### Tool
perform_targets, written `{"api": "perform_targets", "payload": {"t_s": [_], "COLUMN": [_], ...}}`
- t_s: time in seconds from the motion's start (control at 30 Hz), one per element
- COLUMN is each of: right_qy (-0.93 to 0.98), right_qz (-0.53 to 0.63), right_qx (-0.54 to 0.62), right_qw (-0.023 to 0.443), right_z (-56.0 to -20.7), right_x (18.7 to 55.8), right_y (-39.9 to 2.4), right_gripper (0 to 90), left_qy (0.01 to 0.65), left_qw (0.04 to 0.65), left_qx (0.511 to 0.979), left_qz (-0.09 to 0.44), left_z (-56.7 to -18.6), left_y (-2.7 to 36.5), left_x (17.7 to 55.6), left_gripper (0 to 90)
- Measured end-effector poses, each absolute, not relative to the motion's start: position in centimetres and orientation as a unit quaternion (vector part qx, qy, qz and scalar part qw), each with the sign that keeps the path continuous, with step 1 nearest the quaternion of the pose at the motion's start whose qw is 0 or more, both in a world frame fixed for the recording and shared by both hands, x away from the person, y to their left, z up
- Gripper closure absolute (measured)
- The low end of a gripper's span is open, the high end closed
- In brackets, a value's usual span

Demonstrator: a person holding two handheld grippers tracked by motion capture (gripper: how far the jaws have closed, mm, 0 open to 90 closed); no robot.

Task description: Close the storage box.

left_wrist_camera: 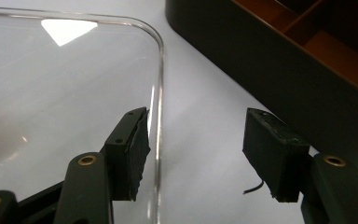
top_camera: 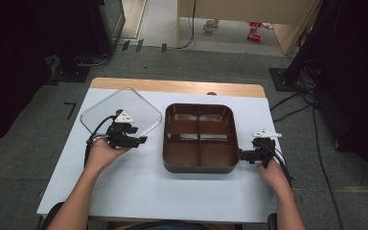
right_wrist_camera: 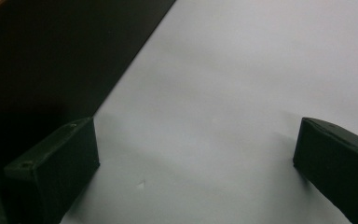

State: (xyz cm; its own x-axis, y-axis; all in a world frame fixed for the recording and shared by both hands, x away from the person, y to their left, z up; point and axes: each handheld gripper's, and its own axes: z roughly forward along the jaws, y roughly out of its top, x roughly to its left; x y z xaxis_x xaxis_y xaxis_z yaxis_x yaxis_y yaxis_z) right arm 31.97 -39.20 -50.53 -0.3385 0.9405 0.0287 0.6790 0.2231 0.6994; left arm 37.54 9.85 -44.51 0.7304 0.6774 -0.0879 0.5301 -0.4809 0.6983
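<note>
A clear, rounded-square lid lies on the white table to the left of a brown four-compartment tray. My left gripper is at the lid's right corner, pointing toward the tray. In the left gripper view the lid's raised rim runs between the jaws of my left gripper, close beside the left pad. The right pad stands well clear of it, so the jaws are open. My right gripper points at the tray's right front corner. In its own view my right gripper is wide open over bare table, beside the tray's dark wall.
The white sheet covers the table, with a wooden strip along the far edge. The tray's outer wall is just beyond the left gripper. Cables and dark stands are on the floor to the right and left.
</note>
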Motion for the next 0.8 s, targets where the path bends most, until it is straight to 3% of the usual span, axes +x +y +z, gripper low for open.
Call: {"api": "perform_targets", "payload": {"t_s": [0.8], "right_qy": [0.754], "right_qz": [0.317], "right_qx": [0.537], "right_qw": [0.206], "right_z": [-50.5], "right_x": [32.0], "right_y": [-39.2], "right_gripper": [0.0], "left_qy": [0.404], "left_qw": [0.369], "left_qx": [0.828], "left_qz": [0.125], "left_z": [-44.1], "left_y": [13.3], "left_x": [42.1], "left_gripper": [39.6]}}
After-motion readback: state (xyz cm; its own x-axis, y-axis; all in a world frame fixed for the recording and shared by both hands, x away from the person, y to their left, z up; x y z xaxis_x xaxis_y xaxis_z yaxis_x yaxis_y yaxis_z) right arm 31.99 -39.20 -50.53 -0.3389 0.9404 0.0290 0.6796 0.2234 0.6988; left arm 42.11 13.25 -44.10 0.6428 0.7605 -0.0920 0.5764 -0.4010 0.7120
